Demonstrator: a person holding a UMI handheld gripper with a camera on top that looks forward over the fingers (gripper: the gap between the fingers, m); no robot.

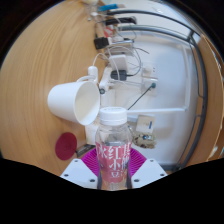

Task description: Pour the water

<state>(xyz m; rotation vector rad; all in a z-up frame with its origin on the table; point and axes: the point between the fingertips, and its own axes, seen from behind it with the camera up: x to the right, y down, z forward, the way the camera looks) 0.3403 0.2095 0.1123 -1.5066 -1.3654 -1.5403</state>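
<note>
The gripper [114, 172] is closed on a clear plastic bottle with a white screw cap and a pink printed label [113, 150]; both magenta pads [90, 158] press against the label, so the jaws stand only as far apart as the bottle is wide, and the bottle is upright in the grasp. Just beyond the bottle's cap and a little to its left sits a white ceramic mug with a side handle [75, 101], which looks tilted, its mouth turned towards the bottle, on the pale wooden tabletop [40, 60]. The cap appears to be on, so tipping now would likely deliver no water at all. If the mug really is leaning or on its side, anything poured would run out onto the wood. A small round dark red disc [66, 145] lies near the mug, beside the bottle, and a white tray holding tangled cables and small devices [150, 70] lies behind the mug; a spill could reach those electronics. A smooth label may also slip between the pads as the bottle tilts.
</note>
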